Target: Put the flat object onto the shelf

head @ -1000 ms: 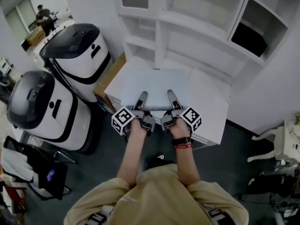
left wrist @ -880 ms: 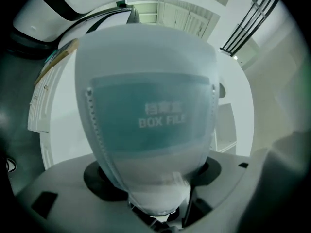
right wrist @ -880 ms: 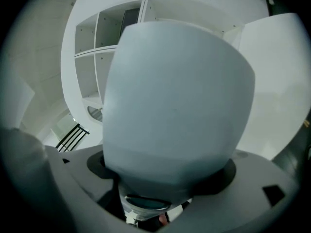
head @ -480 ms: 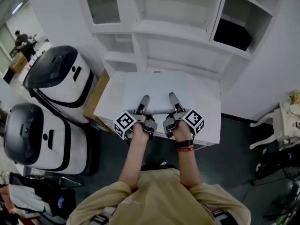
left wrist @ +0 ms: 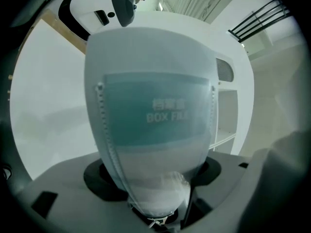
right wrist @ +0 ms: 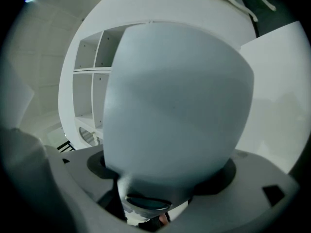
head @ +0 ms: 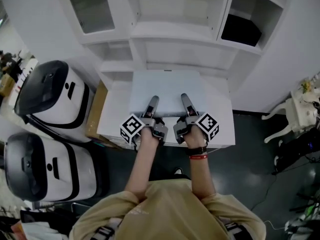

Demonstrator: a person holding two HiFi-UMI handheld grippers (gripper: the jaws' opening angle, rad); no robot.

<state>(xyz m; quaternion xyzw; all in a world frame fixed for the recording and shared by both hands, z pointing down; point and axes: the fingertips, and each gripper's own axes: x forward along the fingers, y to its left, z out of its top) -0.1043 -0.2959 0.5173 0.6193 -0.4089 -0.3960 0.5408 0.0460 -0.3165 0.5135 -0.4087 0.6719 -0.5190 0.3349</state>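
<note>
Flat object (head: 167, 86) held before the shelf (head: 170, 31)
Left tongs (head: 151, 103) and right tongs (head: 184, 100) each clamp its edge farthest from the shelf, over the white surface (head: 112, 121).

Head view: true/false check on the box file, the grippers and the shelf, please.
1. The left gripper and right gripper both clamp the box file. True.
2. A dark box sits in a right-hand compartment of the shelf. True.
3. The box file already lies in the shelf. False: the grippers hold it over the table, in front of the shelf.
4. Two white-and-black machines stand at the person's right. False: they stand at the person's left.
</note>
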